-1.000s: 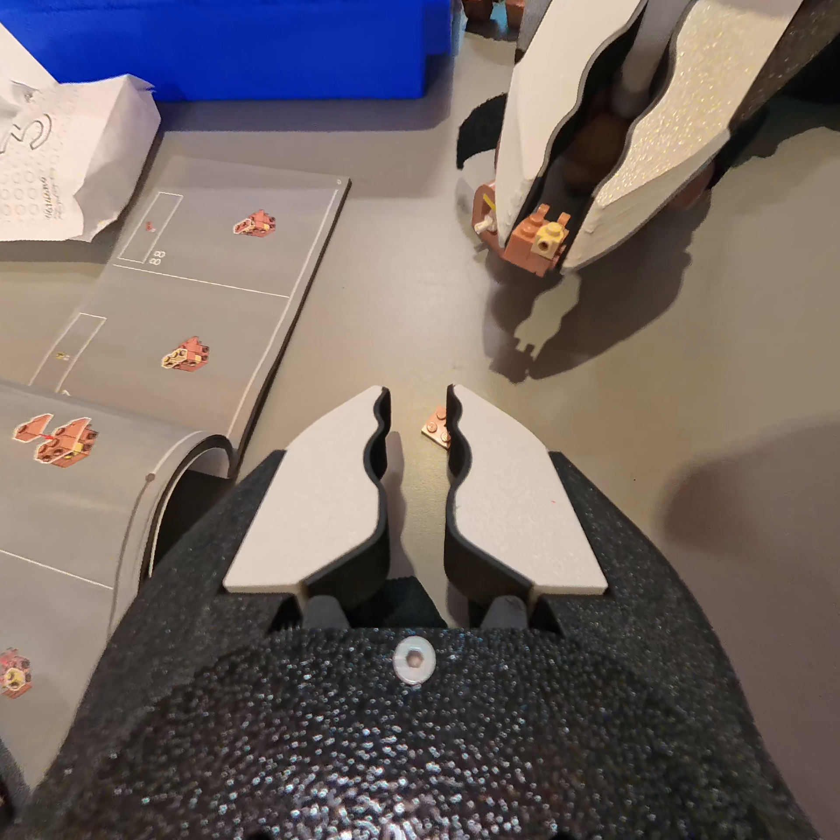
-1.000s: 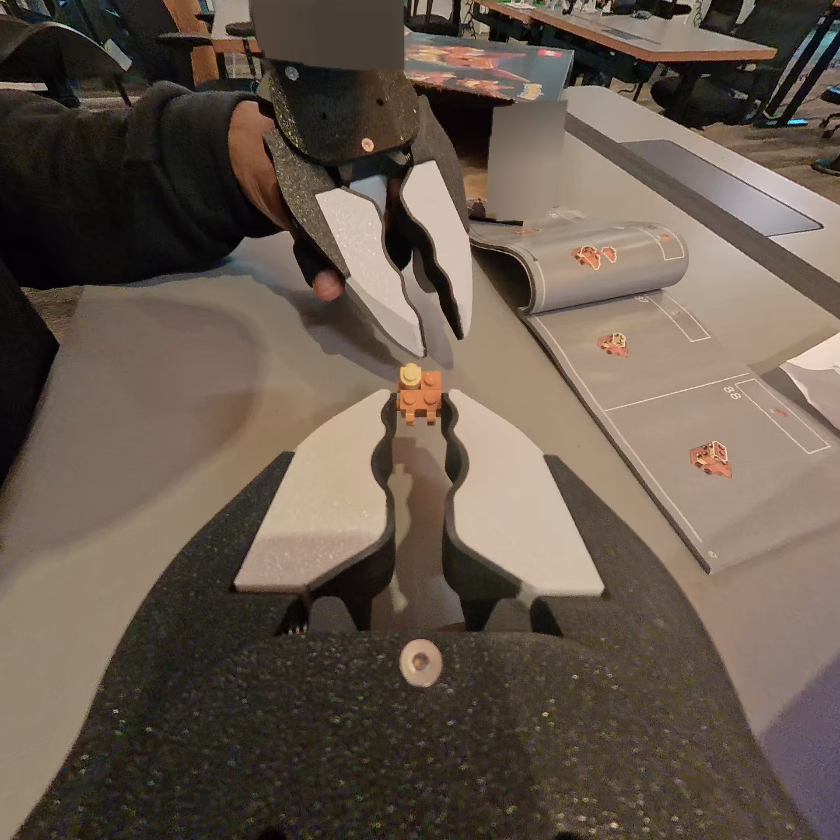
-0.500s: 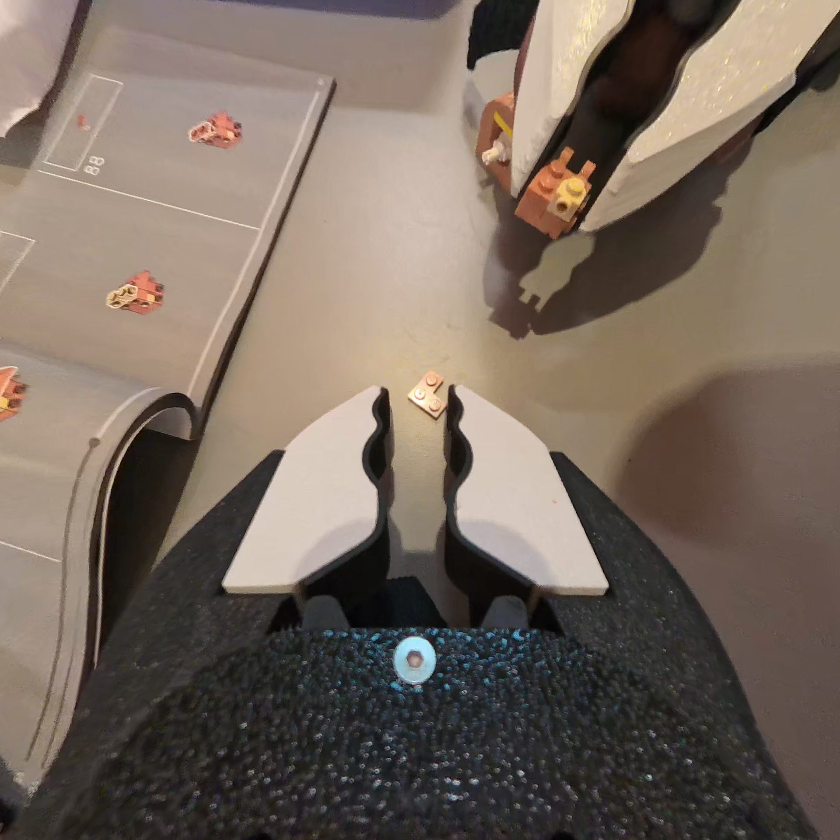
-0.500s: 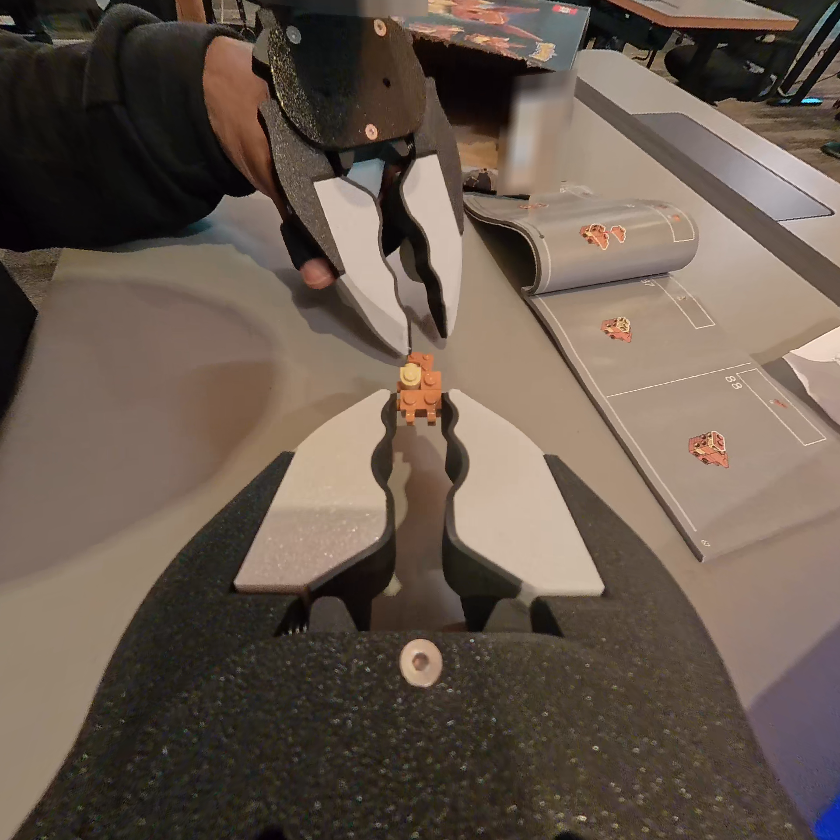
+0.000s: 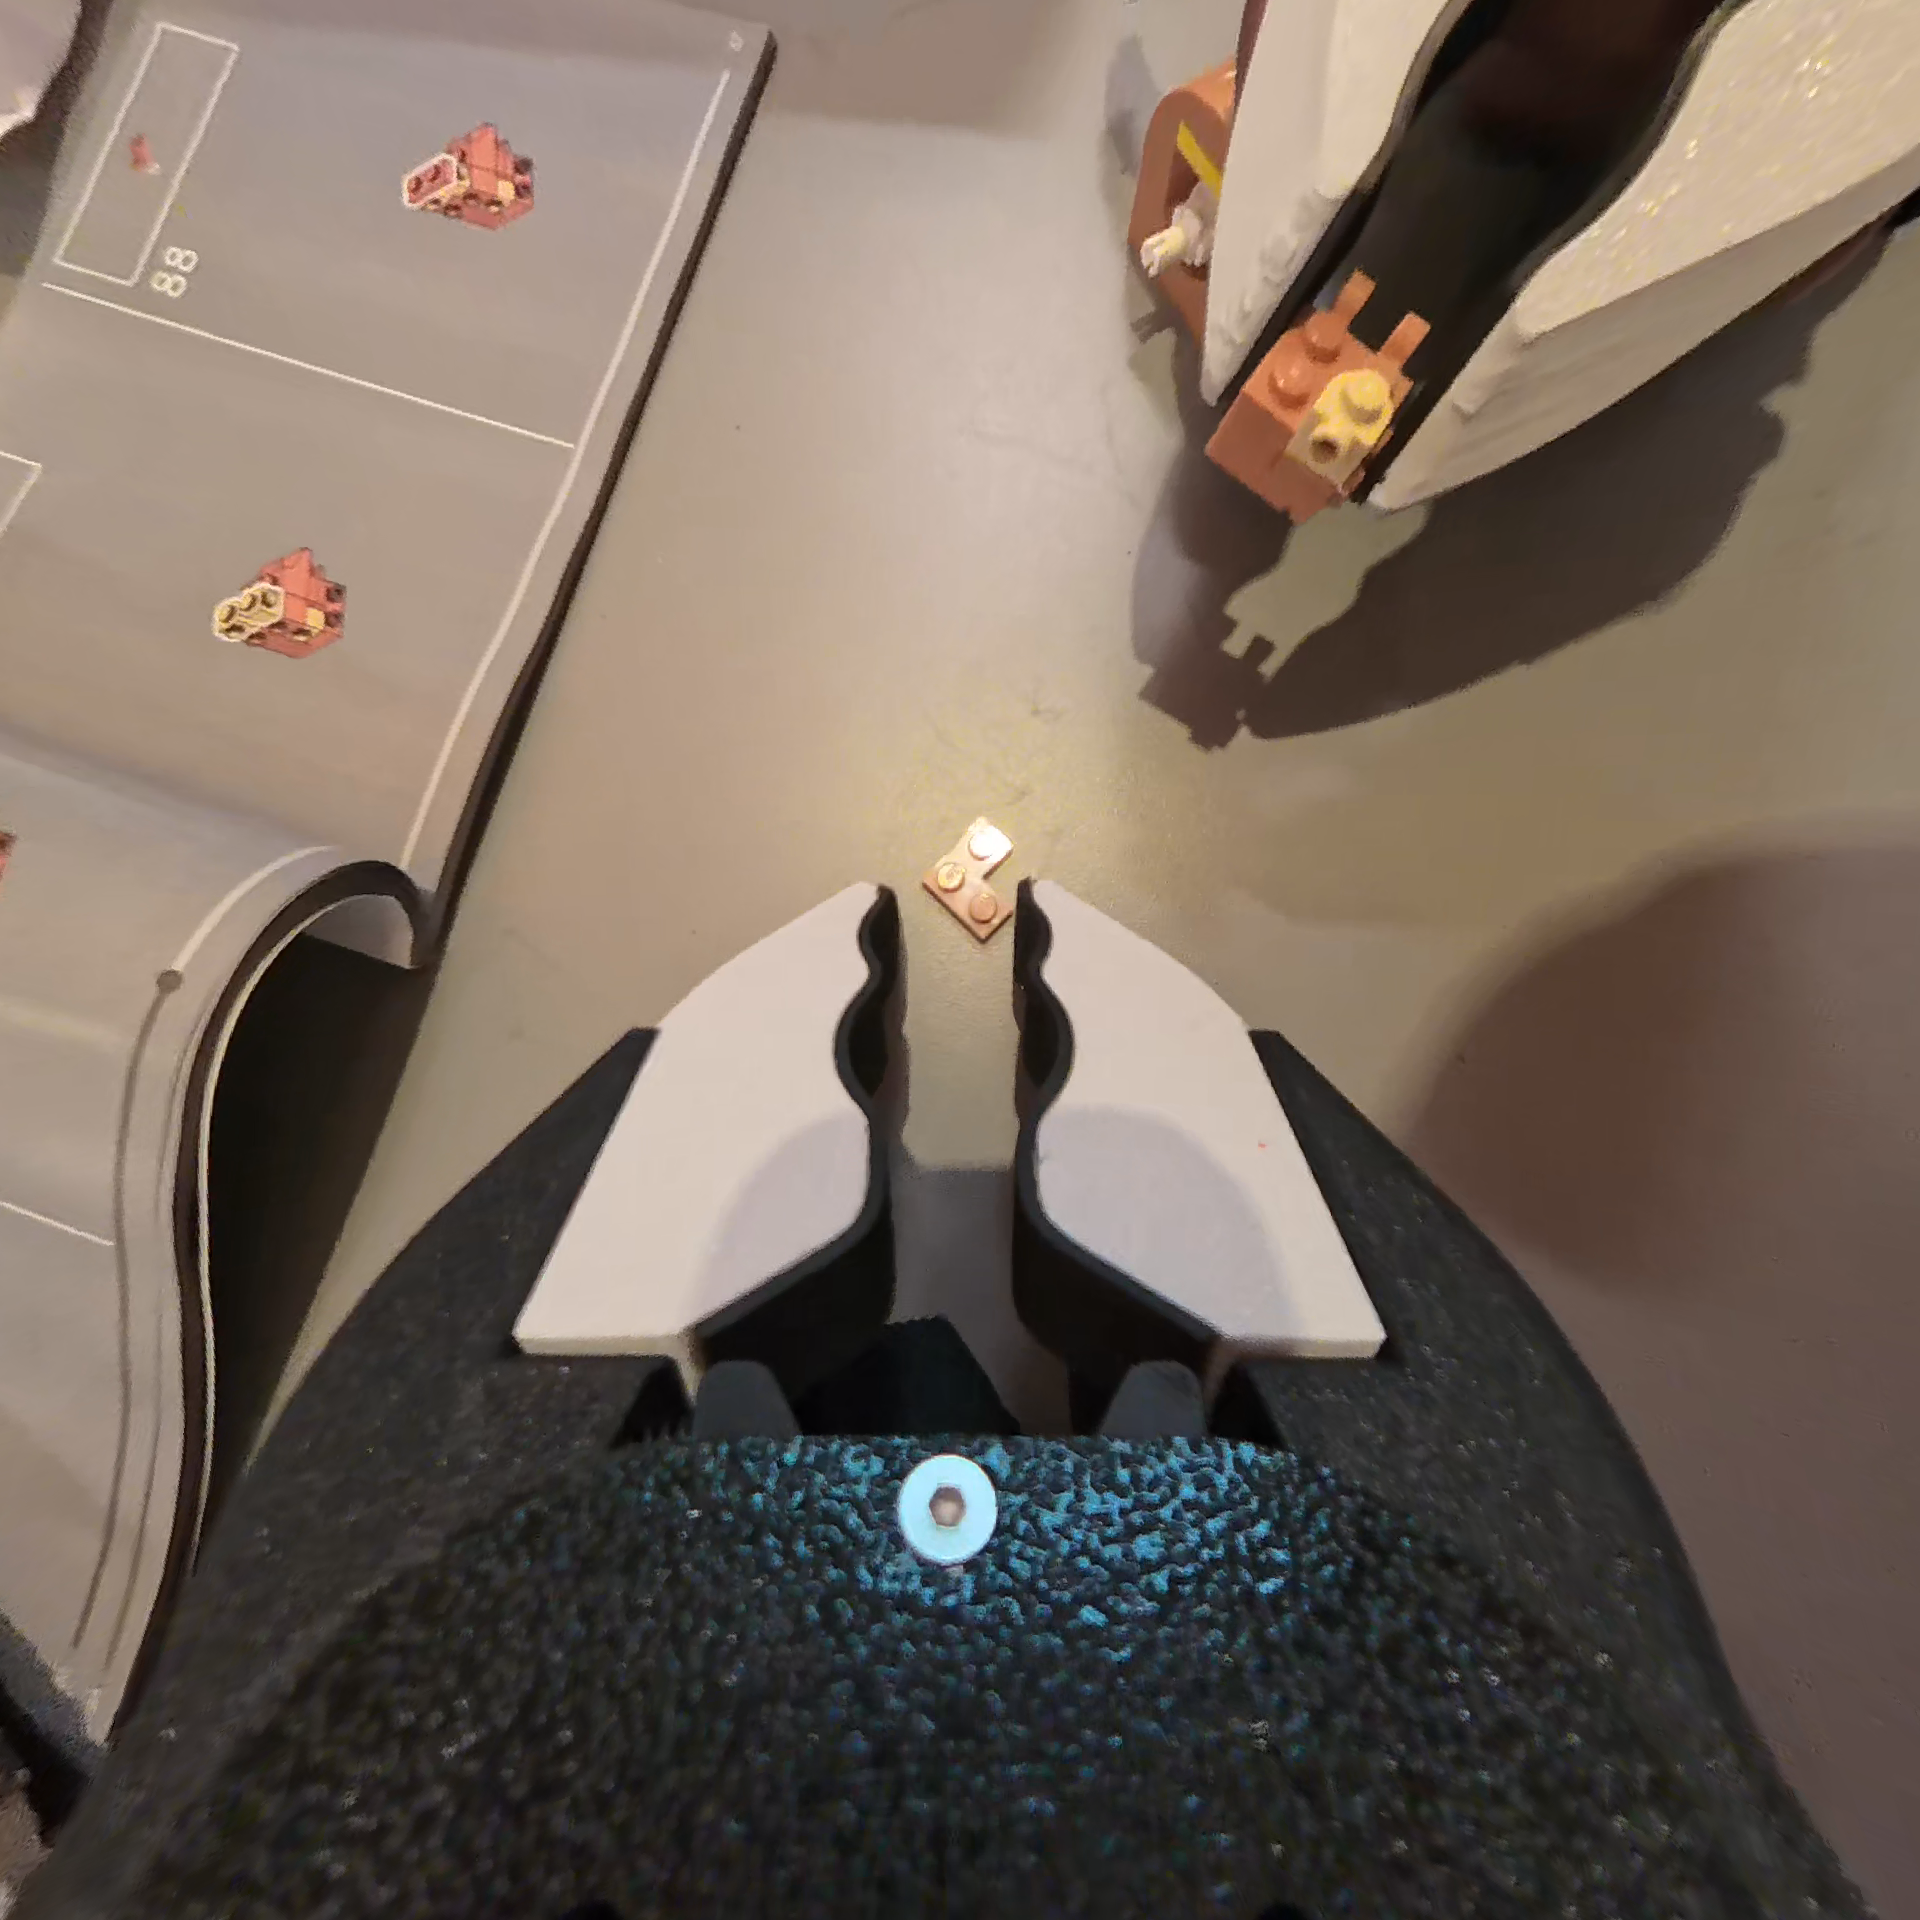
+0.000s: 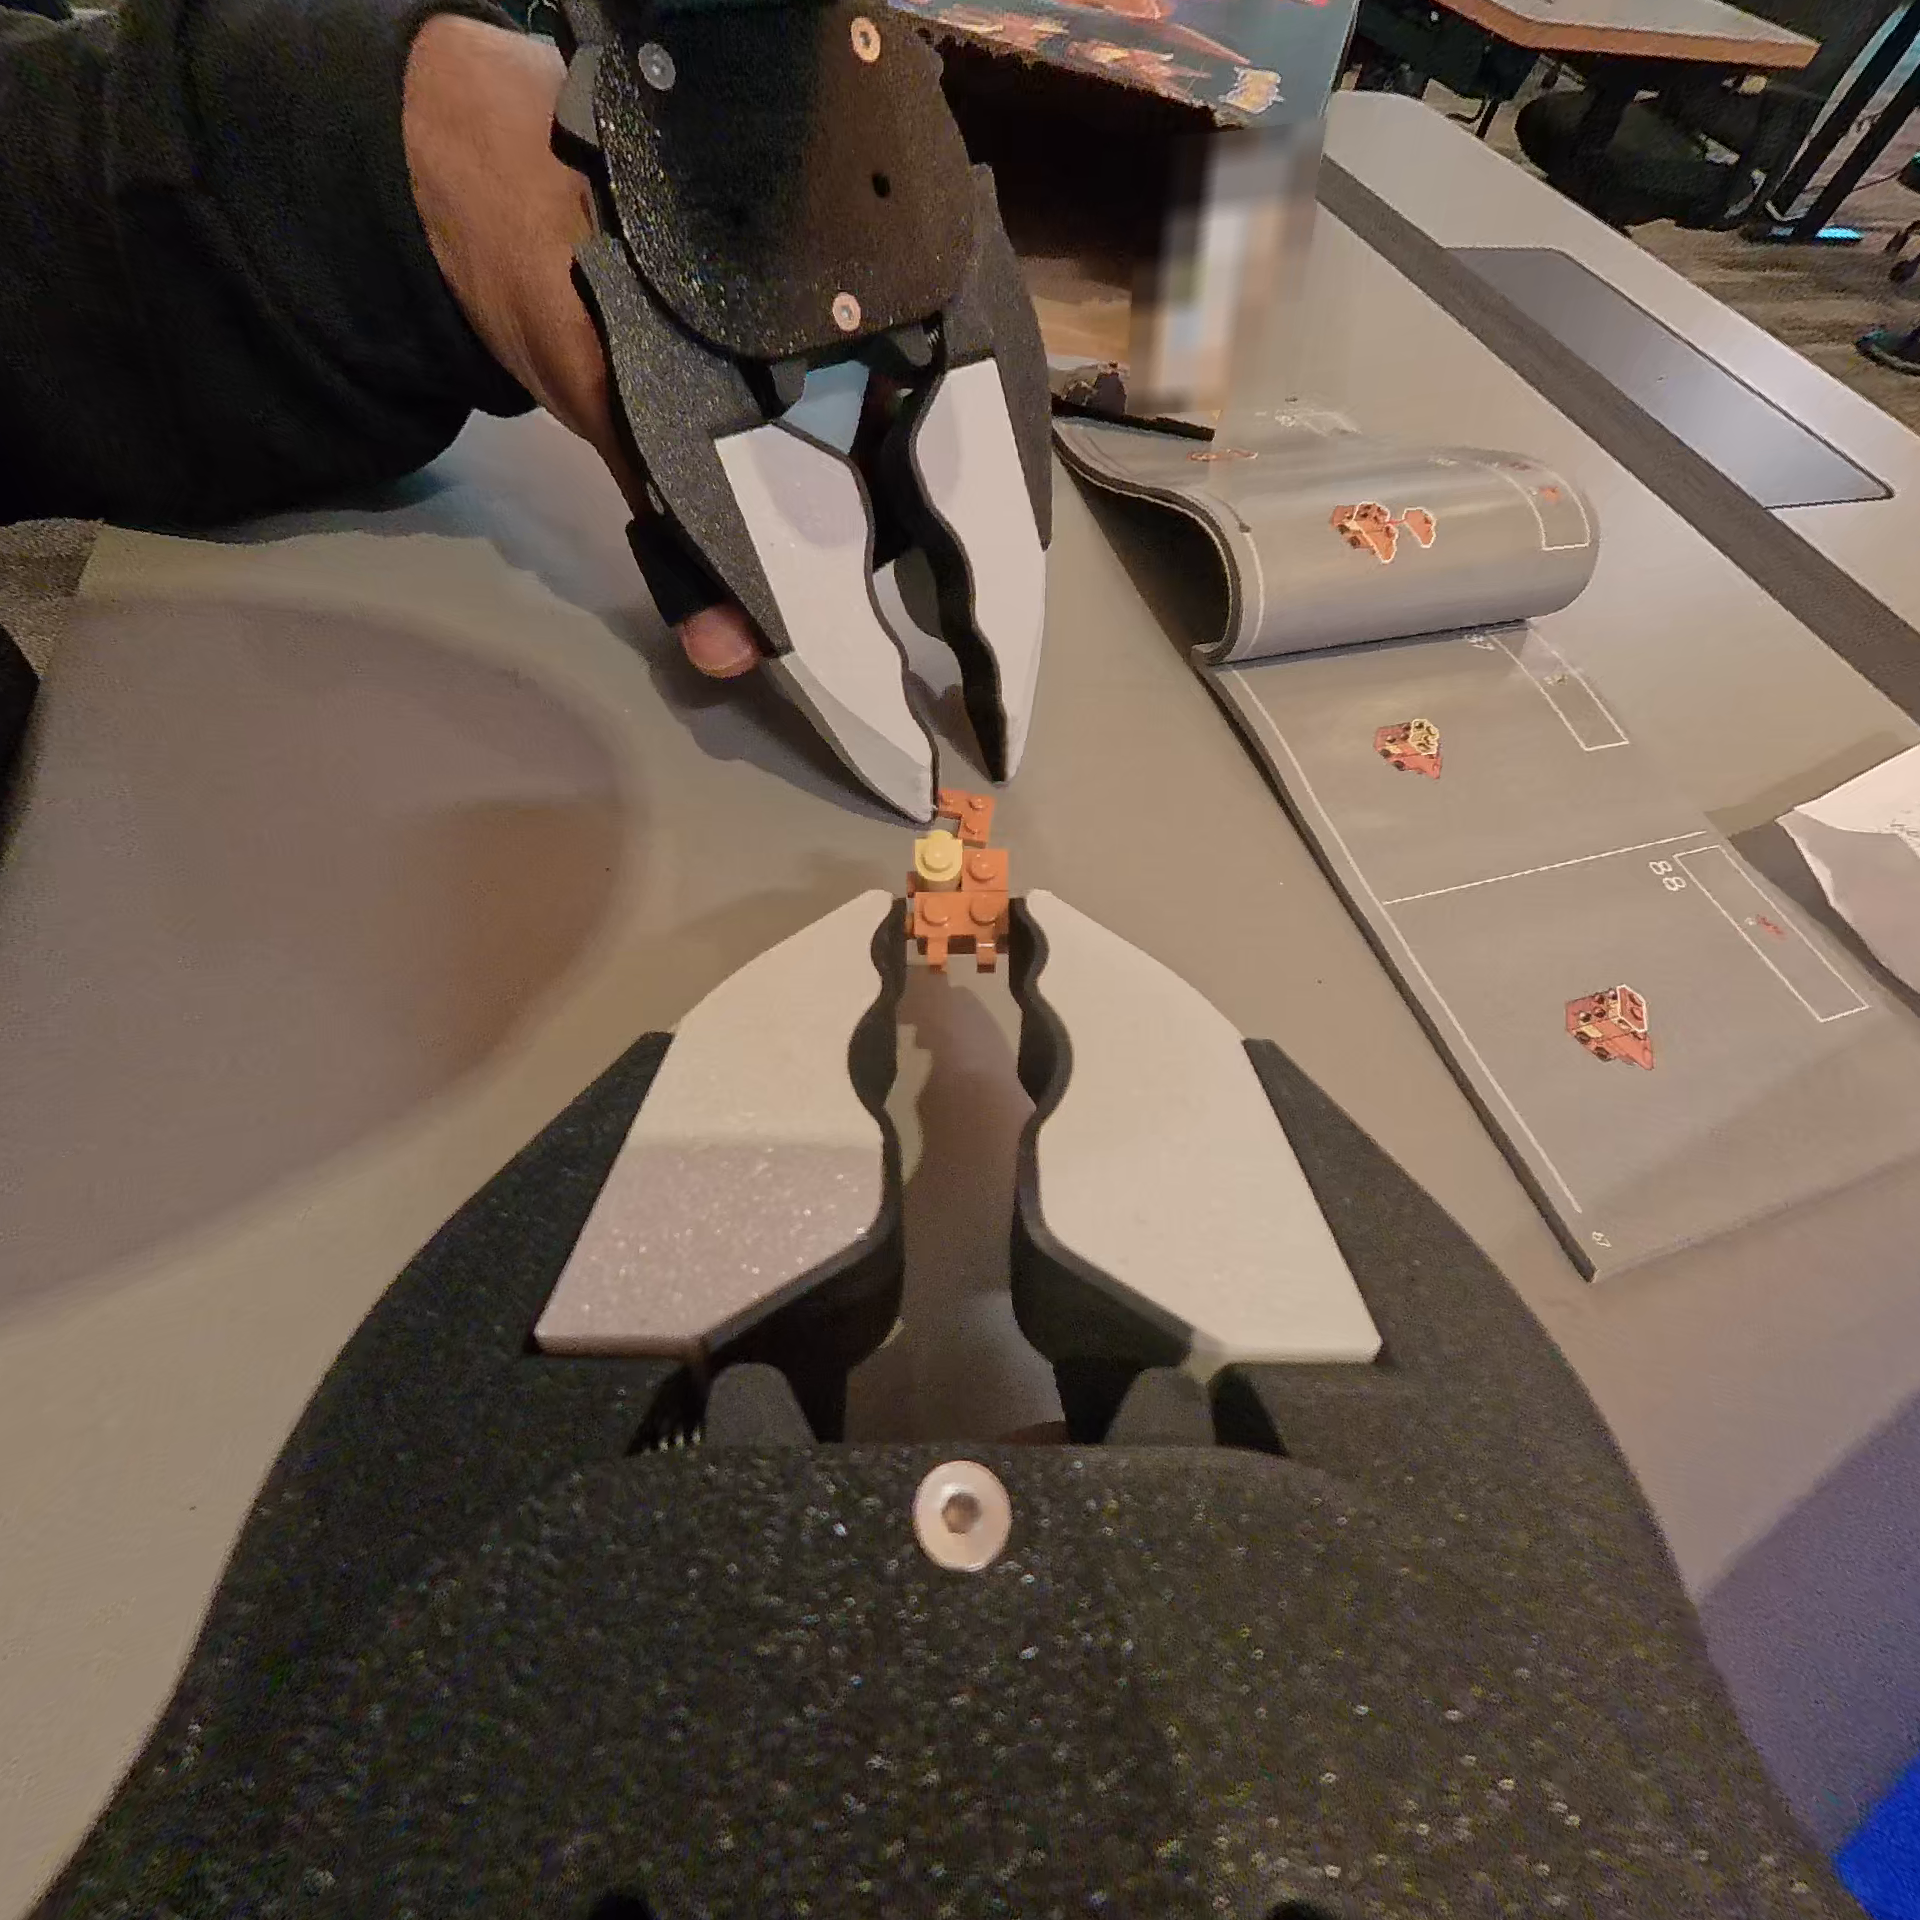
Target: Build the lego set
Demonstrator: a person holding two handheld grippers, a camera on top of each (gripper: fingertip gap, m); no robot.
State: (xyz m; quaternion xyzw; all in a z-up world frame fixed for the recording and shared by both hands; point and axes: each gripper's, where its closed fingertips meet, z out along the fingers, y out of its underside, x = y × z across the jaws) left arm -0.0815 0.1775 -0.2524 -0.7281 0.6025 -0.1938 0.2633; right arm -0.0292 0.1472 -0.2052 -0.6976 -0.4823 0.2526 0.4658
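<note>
1. Right gripper (image 6: 956,914): clamped on a small brown brick block (image 6: 958,914) topped with a tan stud (image 6: 940,860), both fingertips pressed against its sides, raised off the grey table (image 6: 312,831).
2. Left gripper (image 5: 956,896): parted and bare, tips down near the table on either side of a flat brown L-plate (image 5: 971,878); plate lying on the table, close by the right fingertip, unclamped.
3. Left of both: open booklet (image 5: 312,416) with printed brick figures, one page curled over.
4. Behind the right gripper: another brown piece (image 5: 1179,197), partly hidden.
</note>
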